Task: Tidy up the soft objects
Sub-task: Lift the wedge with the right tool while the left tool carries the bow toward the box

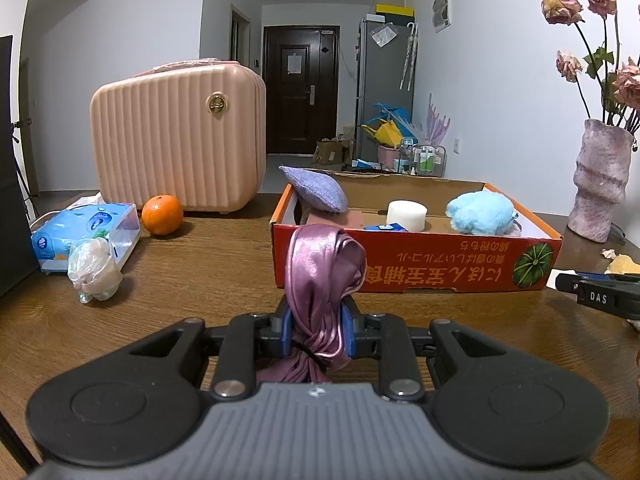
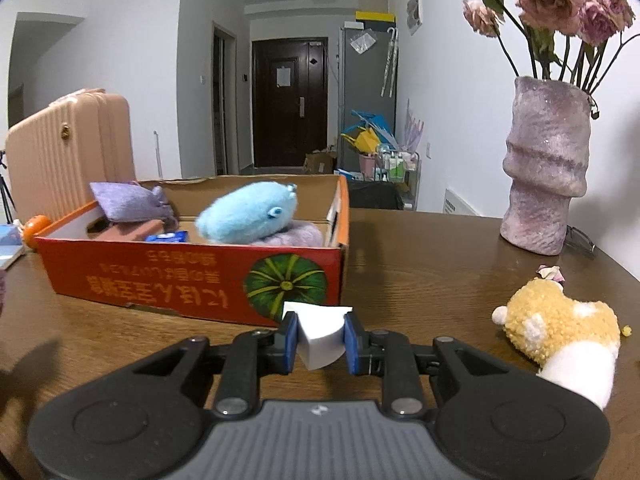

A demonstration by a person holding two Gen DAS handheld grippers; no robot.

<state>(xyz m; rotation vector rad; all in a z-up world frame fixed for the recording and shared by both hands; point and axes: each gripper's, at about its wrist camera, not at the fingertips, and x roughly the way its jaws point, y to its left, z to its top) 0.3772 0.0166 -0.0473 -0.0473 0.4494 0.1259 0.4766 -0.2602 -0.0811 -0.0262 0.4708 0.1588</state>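
My left gripper (image 1: 317,330) is shut on a bunched purple satin cloth (image 1: 322,276), held just in front of the orange cardboard box (image 1: 416,264). Inside the box lie a lilac pillow (image 1: 314,189), a white foam cylinder (image 1: 407,216) and a blue plush toy (image 1: 480,208). My right gripper (image 2: 321,340) is shut on a white foam block (image 2: 322,332), close to the box's (image 2: 192,276) front right corner. In the right wrist view the blue plush (image 2: 248,214) and the lilac pillow (image 2: 128,200) rest in the box. A yellow plush toy (image 2: 560,332) lies on the table to the right.
A pink ribbed case (image 1: 176,140), an orange (image 1: 162,215), a tissue pack (image 1: 84,232) and a crumpled plastic bag (image 1: 94,266) stand left of the box on the wooden table (image 1: 200,272). A purple vase (image 2: 546,172) with dried roses stands at the right.
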